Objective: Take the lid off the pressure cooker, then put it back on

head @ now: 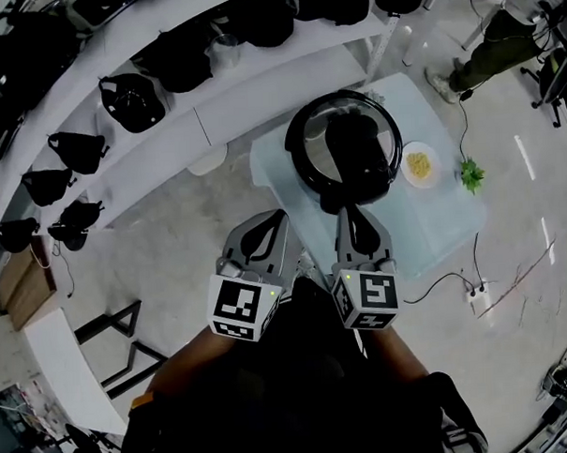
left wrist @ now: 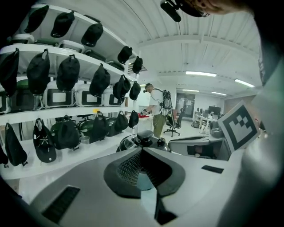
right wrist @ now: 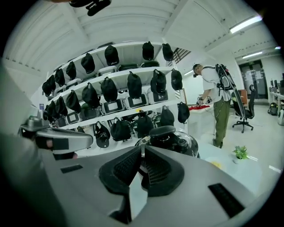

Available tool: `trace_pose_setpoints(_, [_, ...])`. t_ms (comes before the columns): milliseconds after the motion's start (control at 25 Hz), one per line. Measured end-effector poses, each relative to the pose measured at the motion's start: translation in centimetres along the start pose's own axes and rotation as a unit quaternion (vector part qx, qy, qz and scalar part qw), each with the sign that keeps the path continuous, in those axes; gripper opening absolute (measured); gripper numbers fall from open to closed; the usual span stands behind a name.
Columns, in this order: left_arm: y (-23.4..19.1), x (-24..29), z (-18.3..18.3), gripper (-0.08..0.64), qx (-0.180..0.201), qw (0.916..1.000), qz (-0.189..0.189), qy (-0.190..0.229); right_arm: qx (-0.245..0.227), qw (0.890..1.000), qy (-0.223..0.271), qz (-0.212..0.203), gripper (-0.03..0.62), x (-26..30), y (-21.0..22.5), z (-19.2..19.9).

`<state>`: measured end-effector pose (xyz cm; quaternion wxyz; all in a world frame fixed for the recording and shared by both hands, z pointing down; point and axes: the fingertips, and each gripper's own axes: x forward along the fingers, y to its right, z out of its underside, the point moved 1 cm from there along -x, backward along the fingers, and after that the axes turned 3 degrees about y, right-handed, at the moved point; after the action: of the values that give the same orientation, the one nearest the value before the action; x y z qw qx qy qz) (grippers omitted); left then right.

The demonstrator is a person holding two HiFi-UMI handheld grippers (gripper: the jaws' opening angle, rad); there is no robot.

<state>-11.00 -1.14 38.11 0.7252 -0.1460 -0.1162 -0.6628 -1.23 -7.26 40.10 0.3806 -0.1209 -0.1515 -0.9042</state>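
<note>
Head view: lid (head: 350,147) covers the whole cooker, so the body is hidden and the handle detail is lost in black. Left gripper view: cooker (left wrist: 133,141) is hidden behind the left gripper (left wrist: 142,150) apart from its top and knob. Right gripper view: same, lower part hidden behind the right gripper (right wrist: 143,146). Table (head: 443,233): near edge partly hidden by both grippers. Plate (head: 419,163) by the table's right edge: yellow contents too small to tell. Person (head: 491,47): cut off at the top right corner.
</note>
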Motion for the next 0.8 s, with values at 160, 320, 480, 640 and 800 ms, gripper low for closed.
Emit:
trace_pose_setpoints(160, [-1.4,2.1,-1.3,0.008,0.013,0.9999,0.004,-0.002,0.008,1.000,0.005,0.003,0.020,1.9,0.3,-1.1])
trace_pose_setpoints(320, [-2.0,4.6,-2.5,0.008,0.016,0.9996,0.025,-0.002,0.006,1.000,0.009,0.007,0.023,2.9,0.4,-2.3])
trace_pose_setpoints(480, [-1.8,7.1,-4.2,0.008,0.040,0.9976,0.057,0.004,0.010,1.000,0.014,0.024,0.040,3.5,0.6,-2.8])
trace_pose_setpoints(640, [-2.3,9.7,-4.4,0.008,0.055,0.9933,0.102,0.001,0.016,0.998,0.013,0.058,0.067,5.0,0.8,-2.7])
trace_pose_setpoints(800, [-2.9,12.5,-4.7,0.008,0.079,0.9819,0.172,-0.002,0.037,0.991,0.008,0.126,0.097,6.6,1.5,-2.8])
